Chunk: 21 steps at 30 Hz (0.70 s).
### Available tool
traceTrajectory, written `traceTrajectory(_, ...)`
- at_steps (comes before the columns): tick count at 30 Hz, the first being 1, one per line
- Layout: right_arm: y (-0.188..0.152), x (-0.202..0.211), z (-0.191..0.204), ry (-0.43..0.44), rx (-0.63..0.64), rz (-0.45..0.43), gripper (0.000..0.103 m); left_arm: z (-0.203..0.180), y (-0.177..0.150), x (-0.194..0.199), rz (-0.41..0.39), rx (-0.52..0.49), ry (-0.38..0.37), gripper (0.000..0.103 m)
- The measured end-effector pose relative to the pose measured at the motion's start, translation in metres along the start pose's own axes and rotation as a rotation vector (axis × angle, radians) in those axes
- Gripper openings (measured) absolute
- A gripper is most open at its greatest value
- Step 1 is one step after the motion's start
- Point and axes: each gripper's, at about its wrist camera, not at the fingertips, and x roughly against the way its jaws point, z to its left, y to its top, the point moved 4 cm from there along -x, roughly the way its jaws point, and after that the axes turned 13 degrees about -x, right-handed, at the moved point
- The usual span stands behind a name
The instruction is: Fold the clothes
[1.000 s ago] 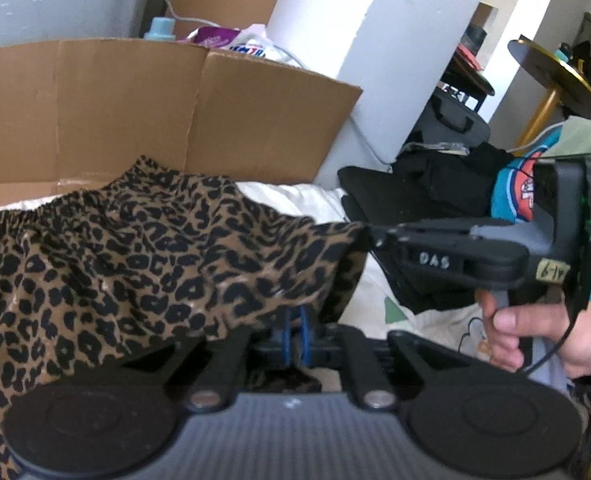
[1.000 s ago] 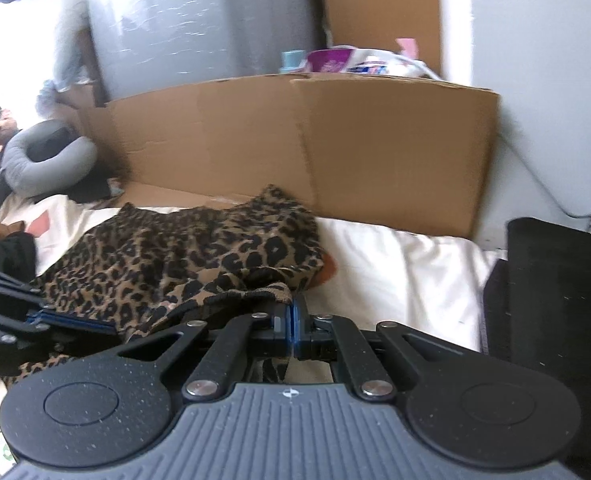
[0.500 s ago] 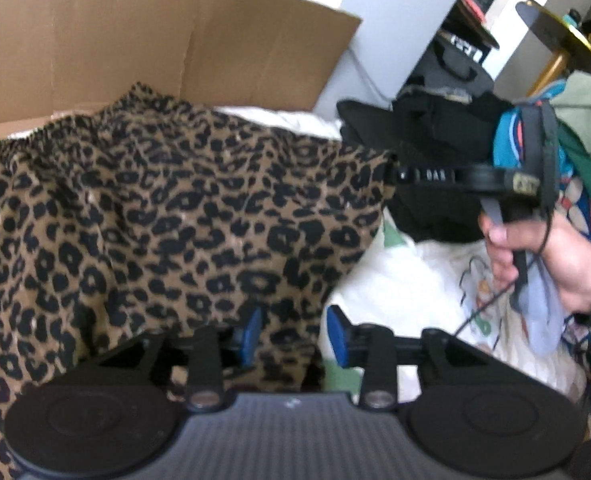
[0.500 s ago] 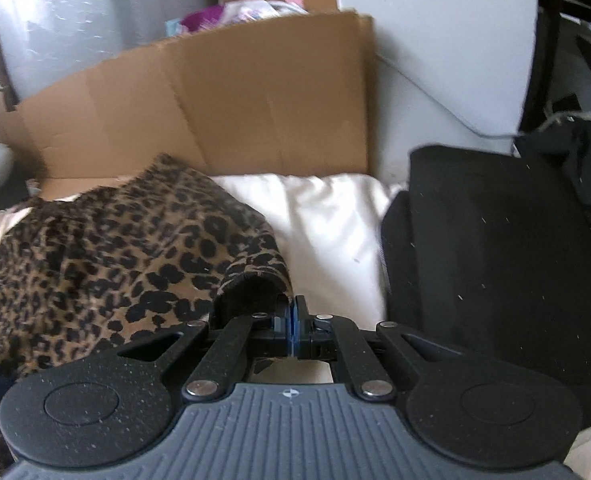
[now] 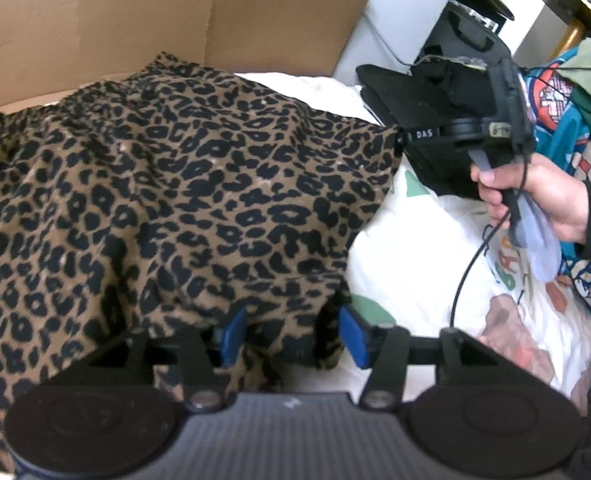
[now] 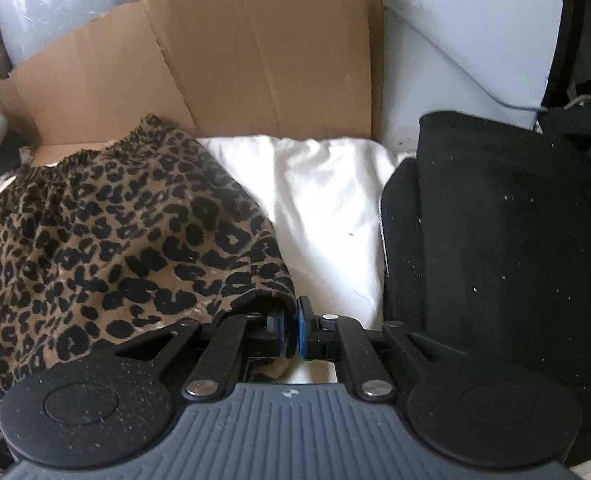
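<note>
A leopard-print garment point(image 5: 167, 184) lies spread over a white sheet point(image 5: 415, 248); it also shows in the right wrist view point(image 6: 107, 248). My left gripper point(image 5: 291, 332) is open, its blue pads apart over the garment's near edge, with a fold of cloth between them but not pinched. My right gripper point(image 6: 292, 330) is shut on the garment's corner hem, and it shows in the left wrist view point(image 5: 401, 138) holding that corner out to the right.
A brown cardboard panel point(image 6: 215, 60) stands behind the garment. A folded black garment point(image 6: 495, 232) lies to the right on the sheet. A black bag point(image 5: 447, 80), colourful clothes point(image 5: 563, 92) and a gold round table point(image 5: 575, 4) are at the far right.
My left gripper has opened and let go of the garment edge. My right gripper has pulled its corner out to the right, and the cloth now lies flatter.
</note>
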Motion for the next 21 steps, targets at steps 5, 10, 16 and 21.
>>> traceTrajectory(5, 0.006, 0.004, -0.003, 0.005, 0.005, -0.007, 0.002, -0.008, -0.015, 0.012, -0.004, 0.028, 0.021, 0.059)
traceTrajectory(10, 0.011, 0.007, -0.004, 0.005, 0.012, -0.022, 0.001, -0.009, -0.022, 0.016, -0.048, 0.101, 0.008, 0.055)
traceTrajectory(16, 0.019, 0.007, -0.007, -0.021, -0.005, -0.042, 0.0, -0.019, -0.018, 0.006, -0.067, 0.143, -0.058, 0.052)
traceTrajectory(21, 0.022, 0.004, -0.011, -0.044, -0.017, -0.05, 0.0, -0.015, -0.027, -0.015, -0.013, 0.253, -0.002, 0.051)
